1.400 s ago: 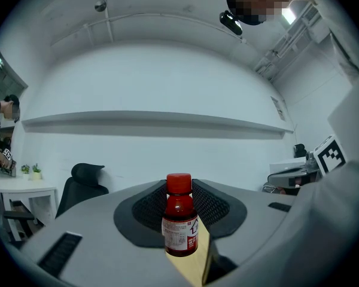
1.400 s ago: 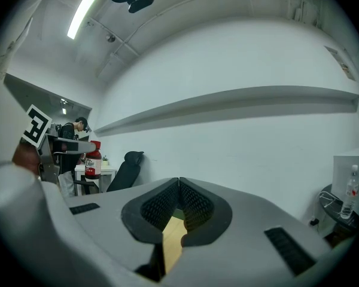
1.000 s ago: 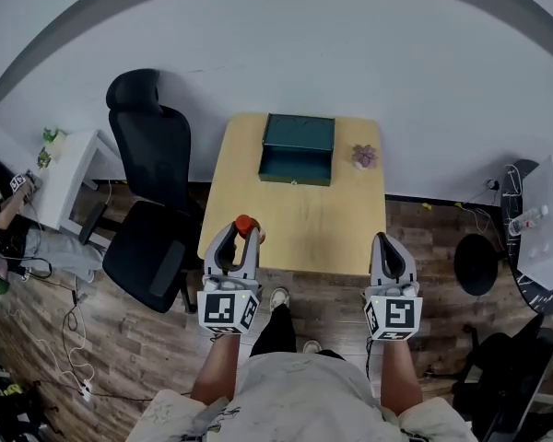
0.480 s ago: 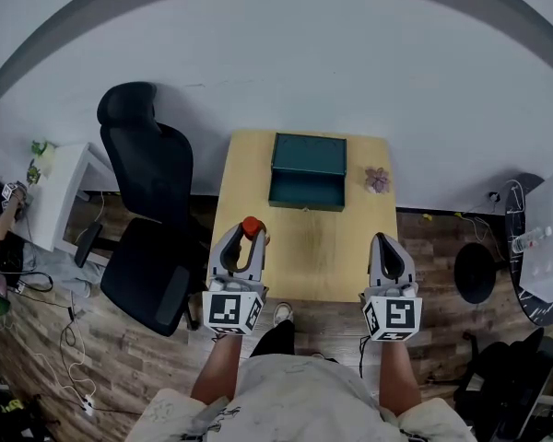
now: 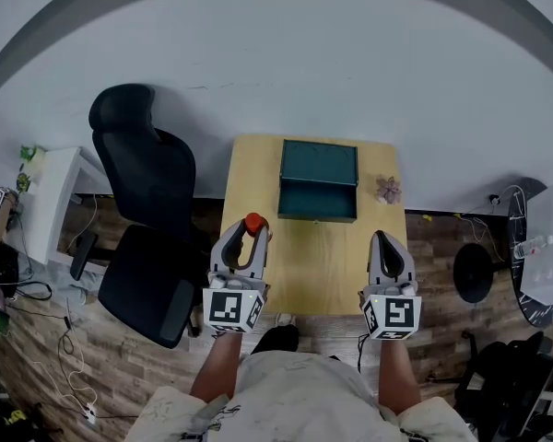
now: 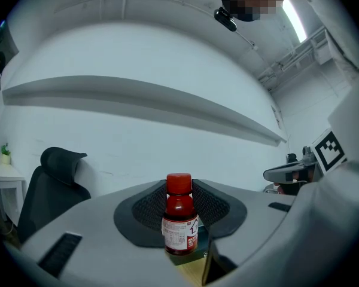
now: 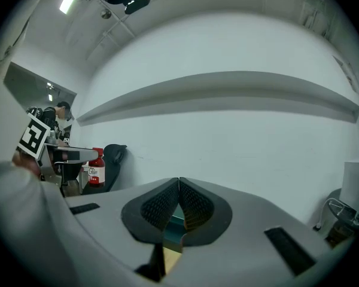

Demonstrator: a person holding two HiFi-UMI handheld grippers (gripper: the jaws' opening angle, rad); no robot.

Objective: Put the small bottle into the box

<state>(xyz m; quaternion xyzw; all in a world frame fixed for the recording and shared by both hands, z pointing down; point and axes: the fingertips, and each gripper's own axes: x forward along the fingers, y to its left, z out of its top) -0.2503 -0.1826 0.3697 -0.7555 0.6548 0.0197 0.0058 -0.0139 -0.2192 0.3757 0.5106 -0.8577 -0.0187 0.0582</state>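
Fingers (image 6: 145,211) of the left gripper (image 5: 251,236) clamp the small bottle (image 6: 179,215); the right gripper (image 7: 179,187) has its fingers pressed together, empty.
An office chair (image 5: 147,219) stands beside the left edge of the wooden surface (image 5: 323,256); the open teal box (image 5: 319,182) sits midway along its far edge, a small pink plant (image 5: 388,189) by the far right corner. The red-capped bottle is held upright over the near left corner, well apart from the box.
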